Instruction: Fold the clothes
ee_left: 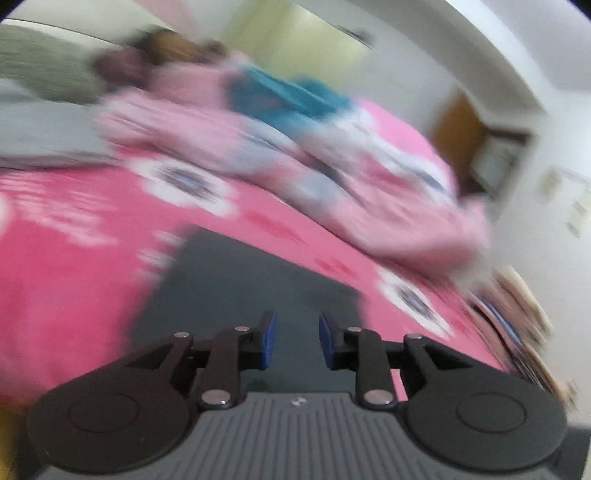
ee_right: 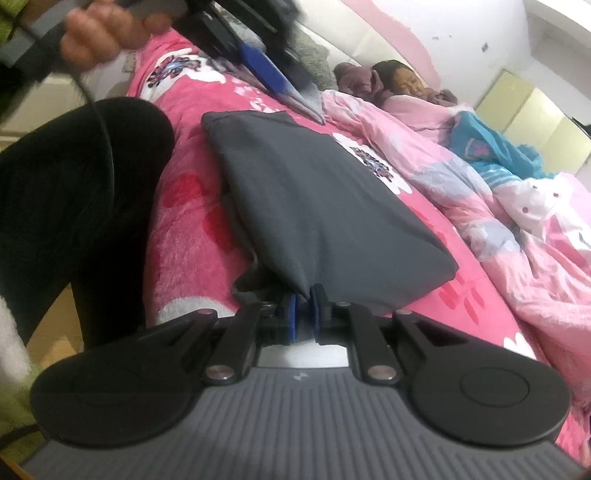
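Note:
A dark grey garment (ee_right: 314,184) lies folded into a long rectangle on the pink flowered blanket (ee_right: 184,251). My right gripper (ee_right: 304,310) is shut on the garment's near corner, and the cloth bunches between its blue pads. My left gripper (ee_left: 295,339) stands open over the grey garment (ee_left: 240,280), with a plain gap and nothing between its fingers. The left wrist view is heavily blurred. In the right wrist view the left gripper's blue pad (ee_right: 258,62) hangs above the garment's far end, held by a hand (ee_right: 99,33).
A person (ee_right: 402,81) lies under a pale pink quilt (ee_right: 498,221) along the far side of the bed. A teal garment (ee_right: 491,147) rests on the quilt. A black-clad leg (ee_right: 74,184) stands at the bed's left edge.

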A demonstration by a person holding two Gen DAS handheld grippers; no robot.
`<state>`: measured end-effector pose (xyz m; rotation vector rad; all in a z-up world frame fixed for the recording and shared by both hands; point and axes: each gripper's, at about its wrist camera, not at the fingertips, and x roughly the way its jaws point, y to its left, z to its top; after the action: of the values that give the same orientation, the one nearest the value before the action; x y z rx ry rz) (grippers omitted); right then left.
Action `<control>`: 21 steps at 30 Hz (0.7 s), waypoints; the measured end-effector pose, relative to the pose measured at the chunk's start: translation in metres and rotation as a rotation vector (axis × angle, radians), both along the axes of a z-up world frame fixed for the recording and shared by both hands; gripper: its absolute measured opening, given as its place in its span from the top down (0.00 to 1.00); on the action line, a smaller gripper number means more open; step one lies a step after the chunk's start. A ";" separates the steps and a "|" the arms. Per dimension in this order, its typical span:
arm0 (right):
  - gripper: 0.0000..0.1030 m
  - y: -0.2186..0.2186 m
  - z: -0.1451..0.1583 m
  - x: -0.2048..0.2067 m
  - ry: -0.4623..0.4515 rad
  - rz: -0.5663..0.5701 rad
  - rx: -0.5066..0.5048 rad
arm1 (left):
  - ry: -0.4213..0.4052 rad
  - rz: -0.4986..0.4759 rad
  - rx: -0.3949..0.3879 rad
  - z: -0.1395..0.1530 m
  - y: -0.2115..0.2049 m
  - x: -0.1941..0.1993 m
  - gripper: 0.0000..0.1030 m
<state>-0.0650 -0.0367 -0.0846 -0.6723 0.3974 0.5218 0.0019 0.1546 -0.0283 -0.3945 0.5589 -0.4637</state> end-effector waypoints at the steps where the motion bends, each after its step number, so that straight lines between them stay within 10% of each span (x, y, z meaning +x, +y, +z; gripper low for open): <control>1: 0.90 -0.002 0.001 -0.001 0.004 -0.012 0.020 | 0.010 -0.047 0.016 -0.006 -0.014 0.003 0.75; 15: 0.80 -0.091 0.051 0.029 0.260 -0.161 0.602 | 0.062 -0.136 0.106 -0.051 -0.031 0.009 0.74; 21: 0.81 -0.069 0.007 0.047 0.389 -0.136 0.560 | 0.023 -0.138 0.129 -0.035 -0.034 0.006 0.68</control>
<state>-0.0182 -0.1061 -0.0781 0.0015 0.6246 0.6006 0.0078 0.1211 -0.0635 -0.2392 0.6377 -0.5531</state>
